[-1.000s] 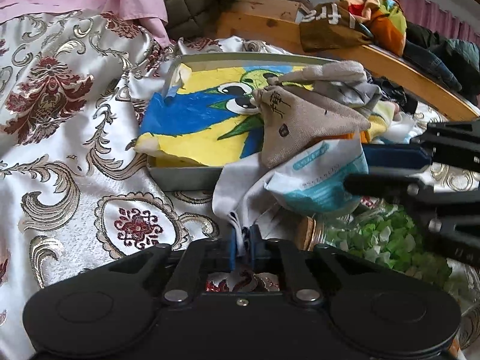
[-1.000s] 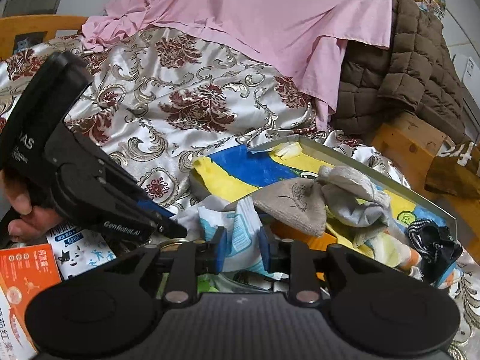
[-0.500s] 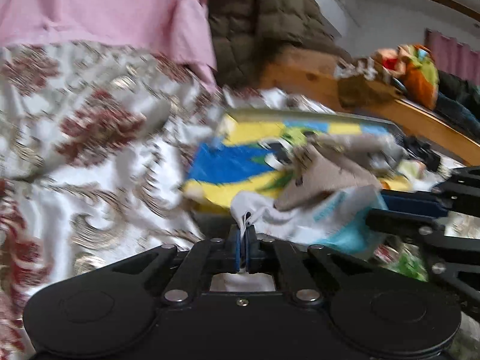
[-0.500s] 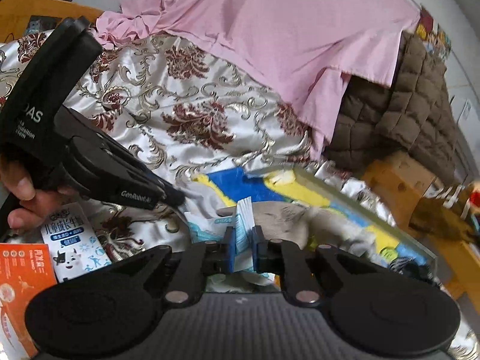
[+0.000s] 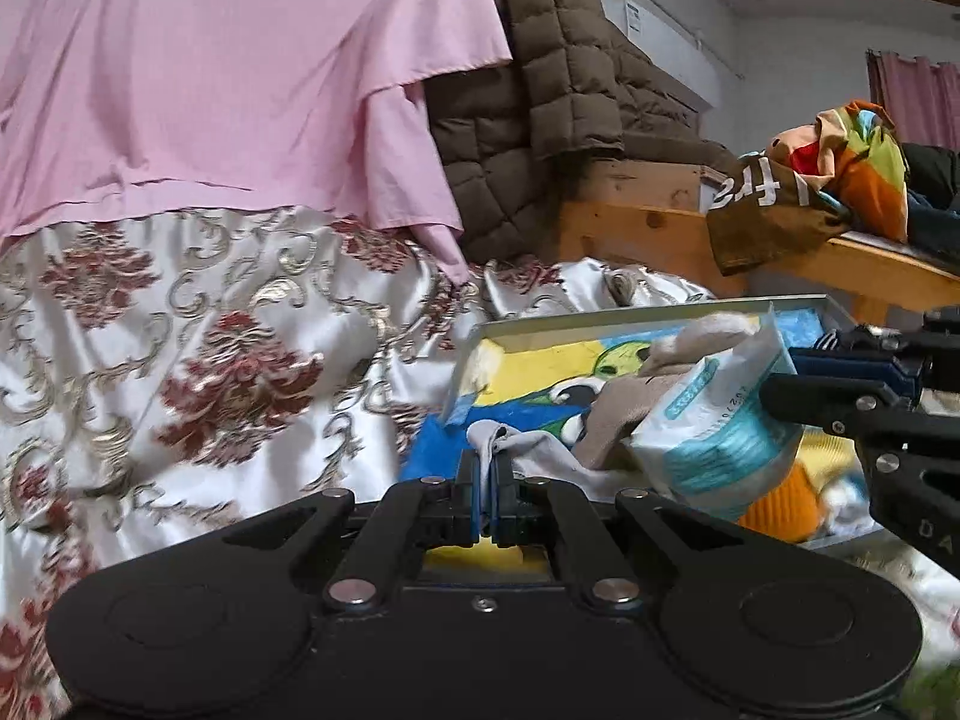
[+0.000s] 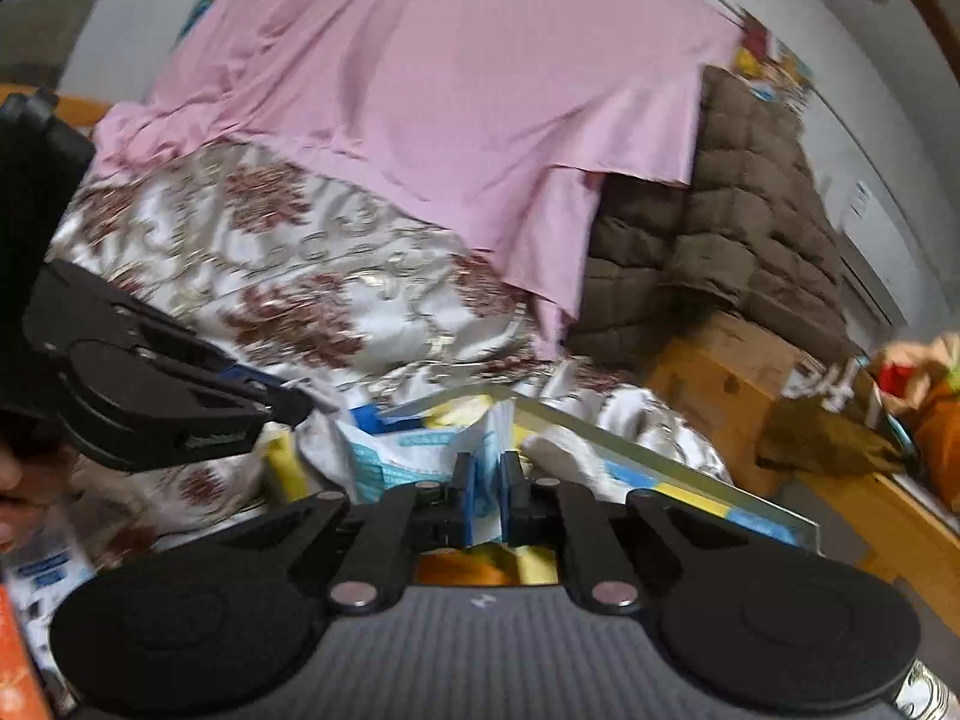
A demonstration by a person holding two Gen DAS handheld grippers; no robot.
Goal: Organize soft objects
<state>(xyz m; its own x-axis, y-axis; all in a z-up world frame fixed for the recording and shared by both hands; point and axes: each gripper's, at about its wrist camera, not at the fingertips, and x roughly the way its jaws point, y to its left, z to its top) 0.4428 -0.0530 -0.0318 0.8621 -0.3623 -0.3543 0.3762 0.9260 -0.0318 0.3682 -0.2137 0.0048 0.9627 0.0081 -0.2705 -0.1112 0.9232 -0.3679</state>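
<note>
You have 2 grips on 1 soft bundle: your left gripper point(image 5: 485, 495) is clamped on a fold of the grey-white cloth point(image 5: 540, 456), and your right gripper point(image 6: 486, 495) is pinched on the edge of the tissue pack point(image 6: 420, 456). Both hang just ahead of the jaws, over the tray point(image 5: 600, 315), likely so the load travels together.

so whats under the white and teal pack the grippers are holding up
Under the pack show a tan cloth, something orange and the yellow and blue cartoon lining of the tray. The rest beneath is covered.
</note>
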